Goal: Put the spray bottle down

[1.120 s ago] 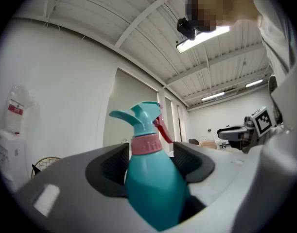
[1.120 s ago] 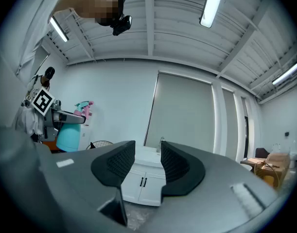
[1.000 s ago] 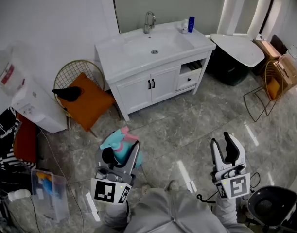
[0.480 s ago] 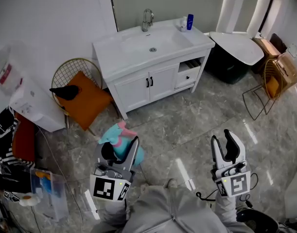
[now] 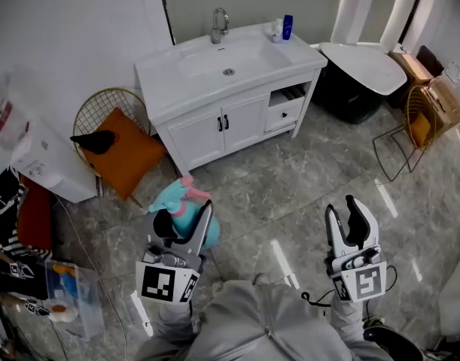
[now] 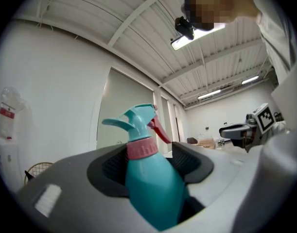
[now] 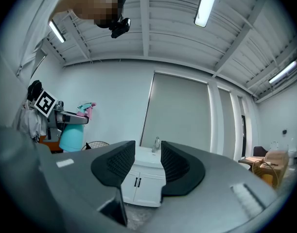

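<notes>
We hold a gripper in each hand and stand in front of the white vanity (image 5: 214, 122), well back from its doors, on the grey marbled floor (image 5: 290, 175). The left gripper (image 5: 185, 215) is clamped on the spray bottle (image 5: 181, 201). In the left gripper view, its two dark ribbed pads press against either side of the teal body just below the pink collar. The bottle stands nozzle-up between the jaws, leaning slightly, with its teal spray head and pink trigger rising above them. It is held in the air, off the floor and not resting on anything. From the head view it sits in front of the vanity's left end.

The right gripper (image 5: 345, 216) is in front of the vanity's right end, well apart from the left one. Its jaws are spread with nothing between them. In the right gripper view, we see the vanity's doors and its faucet (image 5: 217, 25) through the gap.

On the vanity top, a small blue bottle (image 5: 287, 27) stands at the back right corner, to the right of the basin. Just left of the vanity is a wire chair (image 5: 94, 111) with an orange cushion (image 5: 126, 150). To the right of the vanity stands a round white table (image 5: 363, 57).
</notes>
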Available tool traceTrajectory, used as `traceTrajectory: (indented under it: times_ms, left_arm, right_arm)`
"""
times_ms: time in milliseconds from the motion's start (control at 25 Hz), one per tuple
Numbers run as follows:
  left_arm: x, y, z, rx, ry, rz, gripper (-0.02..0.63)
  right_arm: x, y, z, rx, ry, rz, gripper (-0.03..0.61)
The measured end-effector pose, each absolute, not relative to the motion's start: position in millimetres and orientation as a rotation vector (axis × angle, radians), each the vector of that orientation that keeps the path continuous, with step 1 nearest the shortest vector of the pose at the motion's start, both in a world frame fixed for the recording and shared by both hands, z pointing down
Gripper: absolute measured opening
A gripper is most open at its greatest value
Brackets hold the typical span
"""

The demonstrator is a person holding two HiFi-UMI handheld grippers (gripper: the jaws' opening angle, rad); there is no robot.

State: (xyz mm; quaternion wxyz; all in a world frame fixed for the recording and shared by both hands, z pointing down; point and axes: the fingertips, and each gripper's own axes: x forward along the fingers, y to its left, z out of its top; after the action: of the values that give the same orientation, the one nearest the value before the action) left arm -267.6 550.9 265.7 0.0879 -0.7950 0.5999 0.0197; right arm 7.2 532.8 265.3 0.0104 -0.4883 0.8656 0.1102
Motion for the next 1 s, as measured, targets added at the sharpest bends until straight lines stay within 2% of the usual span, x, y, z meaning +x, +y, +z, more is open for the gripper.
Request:
traceTrajectory:
  times_ms: [560, 1000]
  left_arm:
    - [-182, 490, 264, -2.384, 1.712, 0.008, 0.318]
    - [-164, 401, 285, -2.49, 1.606, 0.008, 0.316]
  right_arm:
    - [90, 493, 273, -1.569, 2.676, 0.305, 0.164]
    - [111, 435, 287, -1.736, 2.598, 0.281, 0.164]
